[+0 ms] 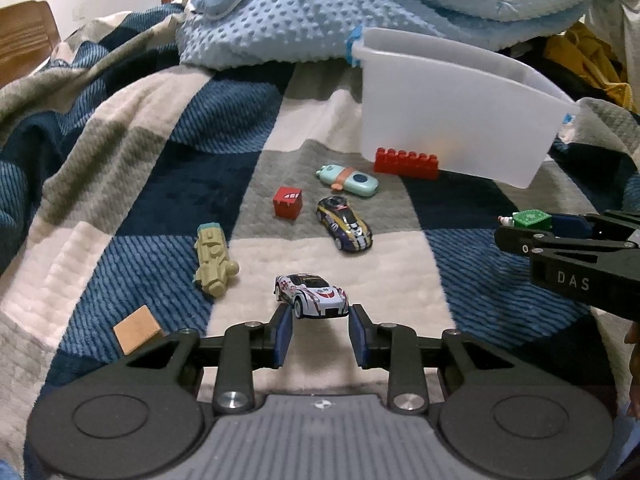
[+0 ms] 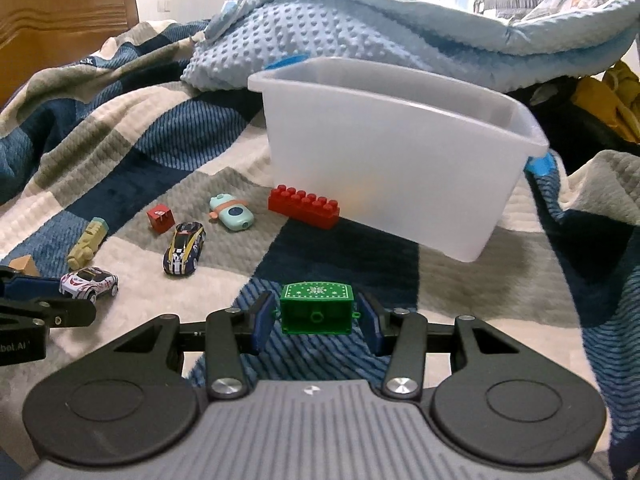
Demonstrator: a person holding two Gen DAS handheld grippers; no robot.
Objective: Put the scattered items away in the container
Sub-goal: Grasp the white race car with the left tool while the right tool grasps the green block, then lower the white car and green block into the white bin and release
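Both toys gripped: left hand-held gripper (image 1: 318,316) clamps white car (image 1: 311,295), right hand-held gripper (image 2: 316,318) apparently green chest (image 2: 317,313); next carry over bin (image 2: 400,152) rim, release.

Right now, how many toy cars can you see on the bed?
2. The white car sits between the left gripper pads. The purple and yellow car lies farther on, near the red cube. The container may hide more.

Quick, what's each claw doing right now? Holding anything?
Left gripper: closed on the white toy car.
Right gripper: closed on the green toy chest.
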